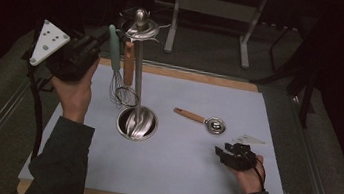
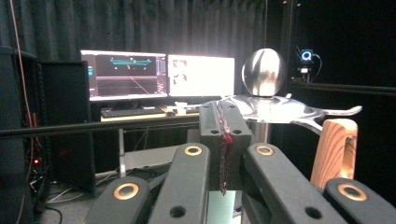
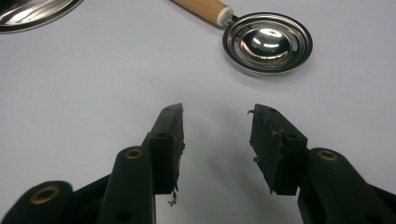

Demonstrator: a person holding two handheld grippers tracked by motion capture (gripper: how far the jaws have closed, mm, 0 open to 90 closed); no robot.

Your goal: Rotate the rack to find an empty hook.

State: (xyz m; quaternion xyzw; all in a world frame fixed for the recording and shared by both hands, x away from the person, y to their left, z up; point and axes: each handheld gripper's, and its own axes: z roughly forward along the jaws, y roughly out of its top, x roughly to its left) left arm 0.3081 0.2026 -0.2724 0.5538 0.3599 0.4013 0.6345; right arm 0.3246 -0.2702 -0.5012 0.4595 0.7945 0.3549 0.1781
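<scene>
My left gripper (image 1: 98, 37), fingers pinching the mint-green-handled wire whisk (image 1: 115, 52), holds it up by the steel utensil stand's (image 1: 141, 37) top hooks, w/ my right gripper (image 3: 215, 140) fingers spread, resting on the bench (image 1: 190, 170) nr the wood-handled steel scoop (image 3: 266, 41).

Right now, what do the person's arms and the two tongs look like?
Both forearms wear dark sleeves. The left tongs are black with a grey three-cornered plate dotted with holes, and a black cable trailing down. The right tongs are black too. Up close, both show brass-ringed pivots and frayed black pads.
</scene>
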